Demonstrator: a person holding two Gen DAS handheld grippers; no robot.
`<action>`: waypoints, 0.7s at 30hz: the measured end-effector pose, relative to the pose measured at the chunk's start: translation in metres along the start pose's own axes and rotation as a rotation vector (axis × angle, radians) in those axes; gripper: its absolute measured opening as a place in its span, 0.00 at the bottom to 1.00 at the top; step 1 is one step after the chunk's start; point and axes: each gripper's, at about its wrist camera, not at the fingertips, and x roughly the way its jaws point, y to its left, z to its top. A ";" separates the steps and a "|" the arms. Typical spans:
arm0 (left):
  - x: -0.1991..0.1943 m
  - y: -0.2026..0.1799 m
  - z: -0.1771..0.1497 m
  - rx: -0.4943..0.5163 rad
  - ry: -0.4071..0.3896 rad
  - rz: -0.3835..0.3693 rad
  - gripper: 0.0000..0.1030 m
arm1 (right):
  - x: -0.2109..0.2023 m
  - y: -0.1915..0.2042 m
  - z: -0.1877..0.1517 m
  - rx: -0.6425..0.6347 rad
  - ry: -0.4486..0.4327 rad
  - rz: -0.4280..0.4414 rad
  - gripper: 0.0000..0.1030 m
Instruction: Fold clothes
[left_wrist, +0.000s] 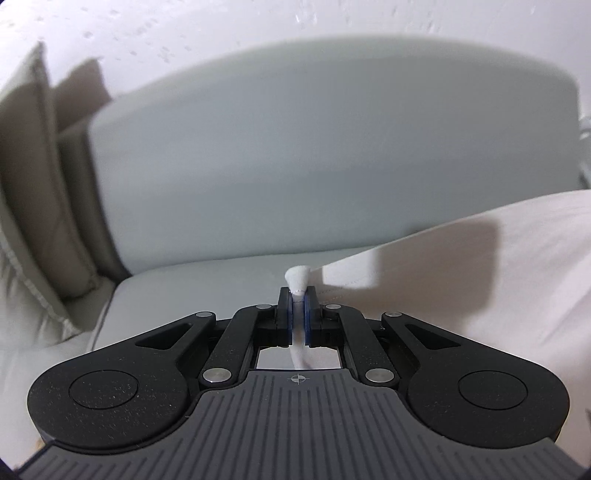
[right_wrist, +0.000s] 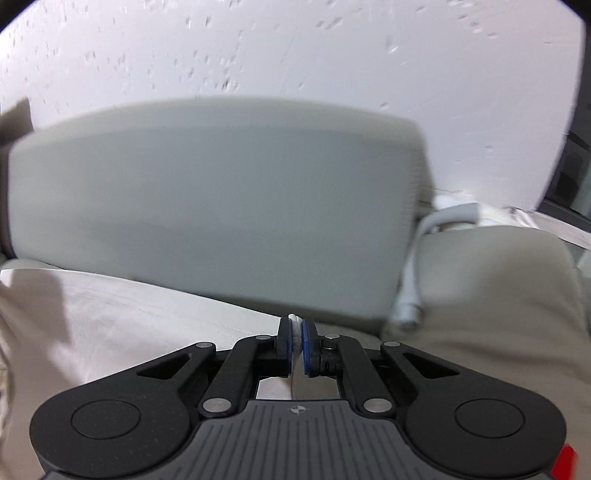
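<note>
A pale cream garment stretches away to the right in the left wrist view, lifted off the grey sofa seat. My left gripper is shut on a corner of it, with a small white tuft of cloth poking out past the blue pads. In the right wrist view the same garment spreads to the left, and my right gripper is shut on its edge, a thin white fold showing between the jaws. The cloth hangs taut between the two grippers.
A grey sofa backrest fills the background of both views, with a speckled white wall above. Beige cushions stand at the left. A beige armrest and a white cable lie at the right.
</note>
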 end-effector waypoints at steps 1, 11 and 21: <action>-0.018 0.001 -0.007 -0.021 -0.008 -0.011 0.05 | -0.022 -0.004 -0.006 0.018 0.000 0.001 0.05; -0.145 -0.018 -0.101 -0.129 0.056 -0.029 0.05 | -0.163 -0.012 -0.106 0.081 0.037 0.011 0.05; -0.223 -0.053 -0.189 -0.164 0.187 0.029 0.05 | -0.190 -0.013 -0.189 0.100 0.126 -0.005 0.05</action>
